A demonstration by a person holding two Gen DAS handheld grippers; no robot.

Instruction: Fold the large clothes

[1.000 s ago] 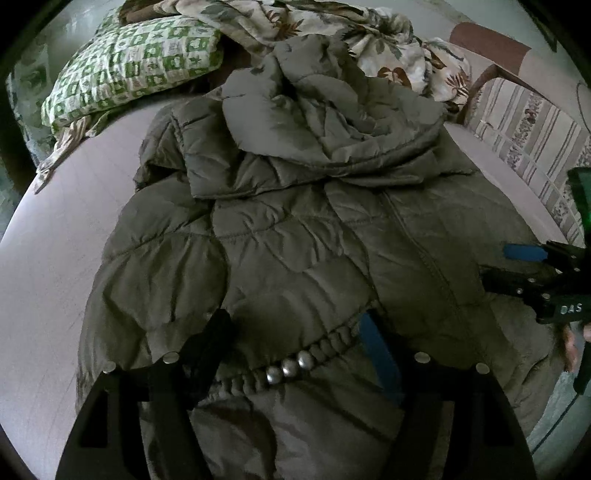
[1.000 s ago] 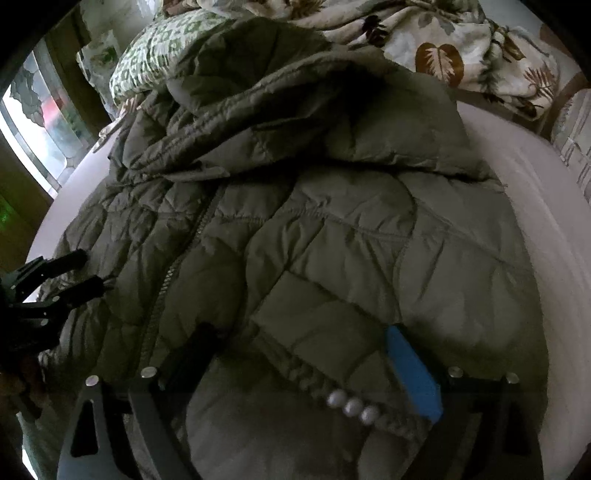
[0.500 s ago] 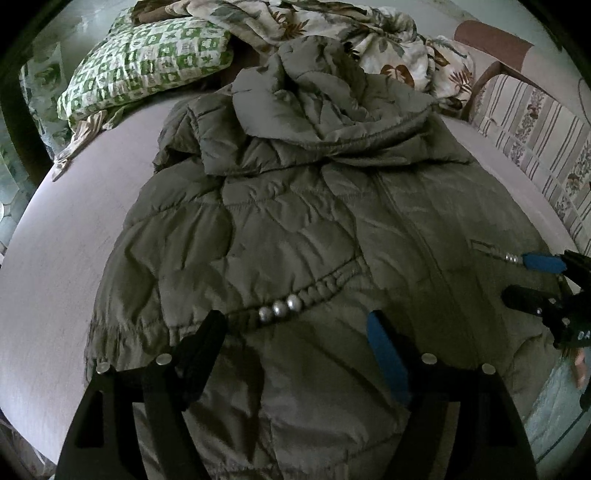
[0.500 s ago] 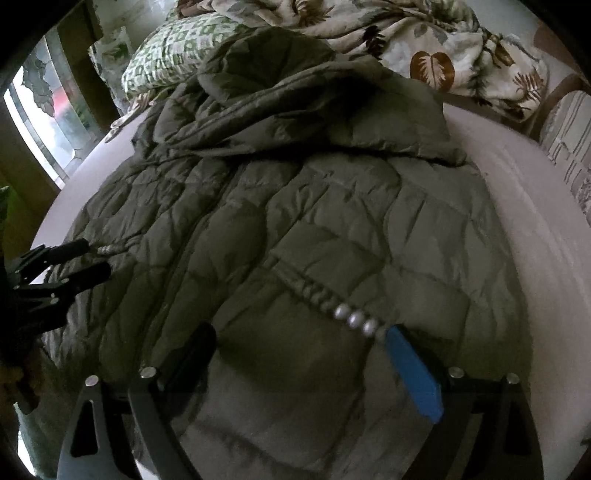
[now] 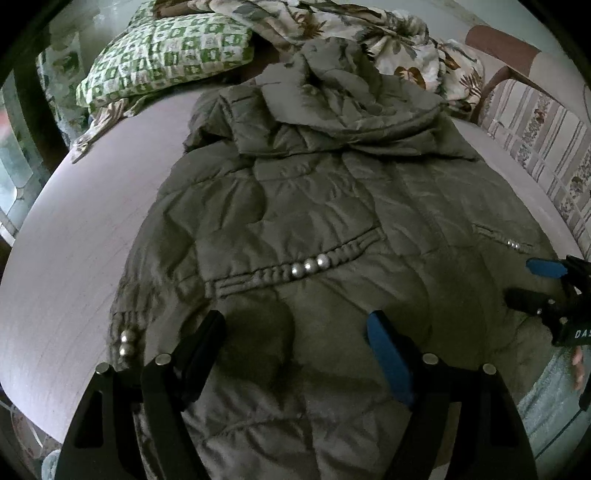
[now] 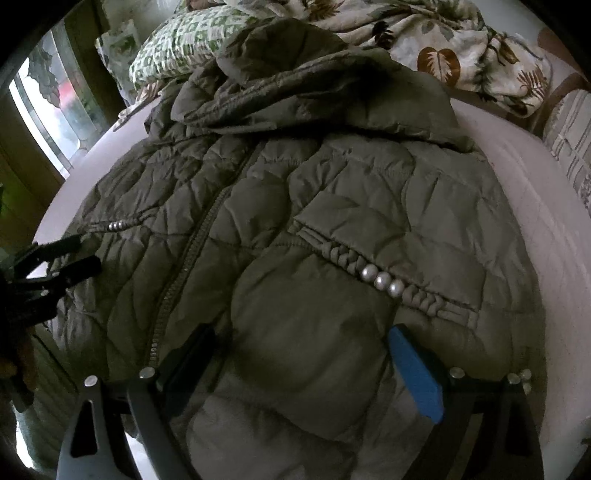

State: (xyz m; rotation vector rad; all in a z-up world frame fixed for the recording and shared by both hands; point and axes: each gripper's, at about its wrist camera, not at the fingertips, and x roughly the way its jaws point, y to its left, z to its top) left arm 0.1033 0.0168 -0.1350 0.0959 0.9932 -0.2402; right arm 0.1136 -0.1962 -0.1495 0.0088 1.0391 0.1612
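An olive quilted hooded jacket lies front-up on the bed, hood toward the pillows, zipper shut. Pocket trims carry silver beads. My left gripper hovers open over the jacket's lower left part, fabric below its fingers but not pinched. My right gripper is open too, over the lower right part near the hem. Each gripper shows in the other's view: the right gripper at the right edge, the left gripper at the left edge, both with fingers apart.
A green-checked pillow and a leaf-print blanket lie at the head of the bed. Pale sheet shows left of the jacket. A striped cushion lines the right side. A window stands to the far left.
Both grippers have drawn back toward the jacket's hem, so the beaded pocket trims now lie farther ahead of the fingers. The jacket itself lies flatter and unmoved.
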